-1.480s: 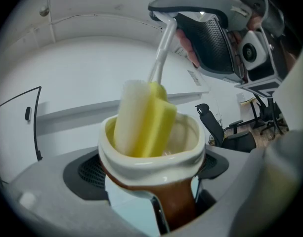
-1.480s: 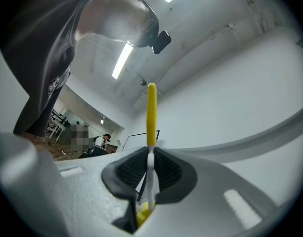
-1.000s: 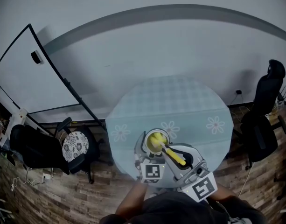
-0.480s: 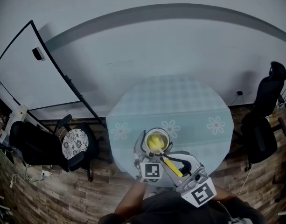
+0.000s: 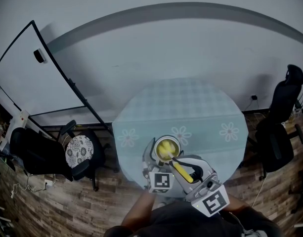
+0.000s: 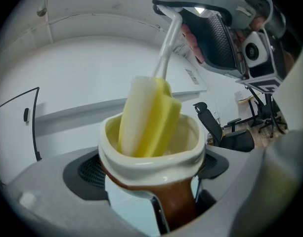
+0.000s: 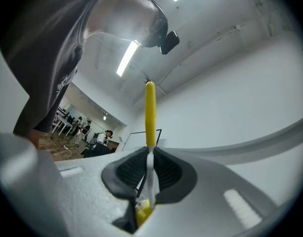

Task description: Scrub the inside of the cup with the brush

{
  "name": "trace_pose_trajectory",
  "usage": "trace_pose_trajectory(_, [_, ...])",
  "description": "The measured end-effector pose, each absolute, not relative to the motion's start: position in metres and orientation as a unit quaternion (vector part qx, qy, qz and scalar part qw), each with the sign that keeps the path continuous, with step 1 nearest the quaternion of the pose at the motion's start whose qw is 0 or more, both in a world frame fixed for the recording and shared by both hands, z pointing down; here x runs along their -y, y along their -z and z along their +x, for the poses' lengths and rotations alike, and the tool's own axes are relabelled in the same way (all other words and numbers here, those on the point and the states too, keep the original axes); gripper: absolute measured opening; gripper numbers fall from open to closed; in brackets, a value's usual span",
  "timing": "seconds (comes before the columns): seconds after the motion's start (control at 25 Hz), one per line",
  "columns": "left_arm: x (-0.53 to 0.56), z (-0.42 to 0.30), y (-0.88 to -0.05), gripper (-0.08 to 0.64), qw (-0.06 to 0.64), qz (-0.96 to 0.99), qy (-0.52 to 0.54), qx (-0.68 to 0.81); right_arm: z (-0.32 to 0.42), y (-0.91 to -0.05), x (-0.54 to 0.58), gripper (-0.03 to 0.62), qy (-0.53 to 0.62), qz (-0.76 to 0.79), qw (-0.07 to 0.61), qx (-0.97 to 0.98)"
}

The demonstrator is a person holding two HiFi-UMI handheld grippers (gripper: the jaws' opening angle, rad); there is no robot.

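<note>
A: What is the biggest thing here?

B: The round table, under a pale cloth with flower prints. A black office chair stands at its right side and a second black chair at its left, both on the wooden floor.

A: And the two grippers?

B: Both are over the near edge of the table. The left gripper has its jaws wide and clamped on the cup, one jaw on each side of the brown body. The right gripper has its jaws closed together on the thin white stem of the brush.

A: Where exactly is the cup?

B: It is between the left jaws, over the near part of the table, just beside a flower print. Its mouth, cream inside, opens upward. I cannot tell whether its bottom touches the cloth.

A: And the brush?

B: Its yellow and white sponge head is inside the cup, with the upper part above the rim. The yellow handle sticks out past the right jaws.
</note>
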State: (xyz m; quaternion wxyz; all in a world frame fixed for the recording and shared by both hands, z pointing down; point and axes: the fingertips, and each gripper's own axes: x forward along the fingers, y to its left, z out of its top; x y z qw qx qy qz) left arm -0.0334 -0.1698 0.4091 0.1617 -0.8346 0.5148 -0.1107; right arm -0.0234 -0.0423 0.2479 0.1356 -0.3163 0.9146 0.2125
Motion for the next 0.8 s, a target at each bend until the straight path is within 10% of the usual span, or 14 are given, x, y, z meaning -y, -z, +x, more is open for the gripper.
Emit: trace_pose_trajectory(0.8, [0.197, -0.048, -0.436, 0.537, 0.11, -0.835, 0.113, -0.527, -0.019, -0.249, 0.047, 0.037, -0.209, -0.329, 0.143, -0.91])
